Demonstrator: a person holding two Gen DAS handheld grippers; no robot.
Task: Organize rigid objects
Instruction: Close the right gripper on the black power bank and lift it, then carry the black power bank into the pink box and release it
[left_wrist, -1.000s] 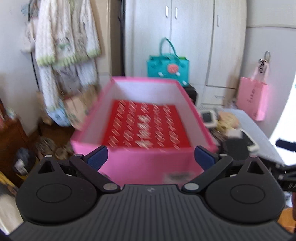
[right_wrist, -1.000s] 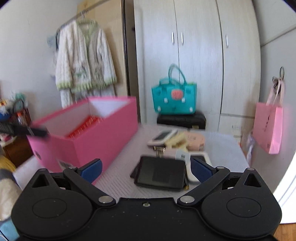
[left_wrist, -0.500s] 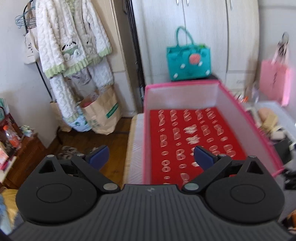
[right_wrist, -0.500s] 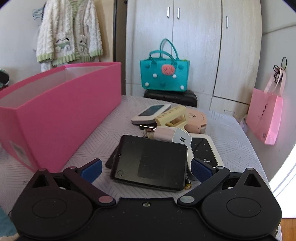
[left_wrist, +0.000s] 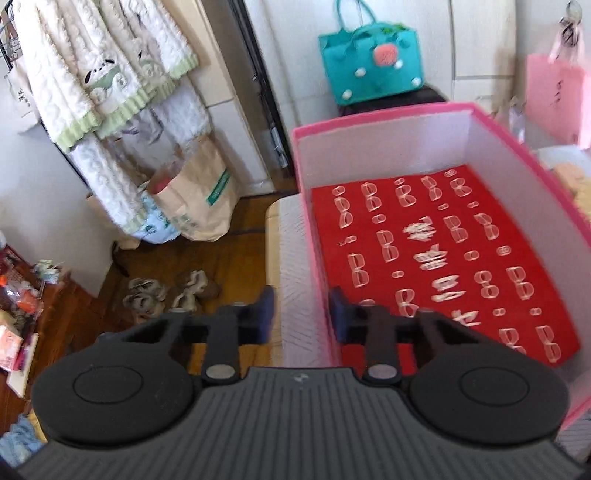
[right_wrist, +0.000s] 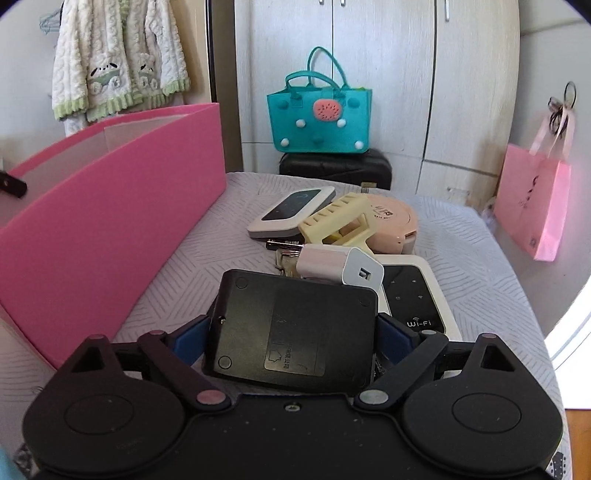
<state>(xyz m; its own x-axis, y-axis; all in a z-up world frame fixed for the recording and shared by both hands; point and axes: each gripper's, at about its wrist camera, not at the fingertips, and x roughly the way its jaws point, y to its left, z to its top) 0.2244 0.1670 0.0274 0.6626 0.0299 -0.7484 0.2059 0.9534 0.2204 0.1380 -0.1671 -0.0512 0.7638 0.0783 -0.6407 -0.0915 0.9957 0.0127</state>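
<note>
Left hand-held gripper (left_wrist: 301, 317) narrowed astride the pink box (left_wrist: 314, 236) wall, steadying it. Right hand-held gripper (right_wrist: 291, 332) clamping black device (right_wrist: 291, 328) right of box, for loading.

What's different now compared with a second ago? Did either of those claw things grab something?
Yes. The right gripper moved forward and closed on the black flat device. The left gripper swung to the pink box and narrowed around its left wall. The gadget pile and box stayed on the bed.
</note>
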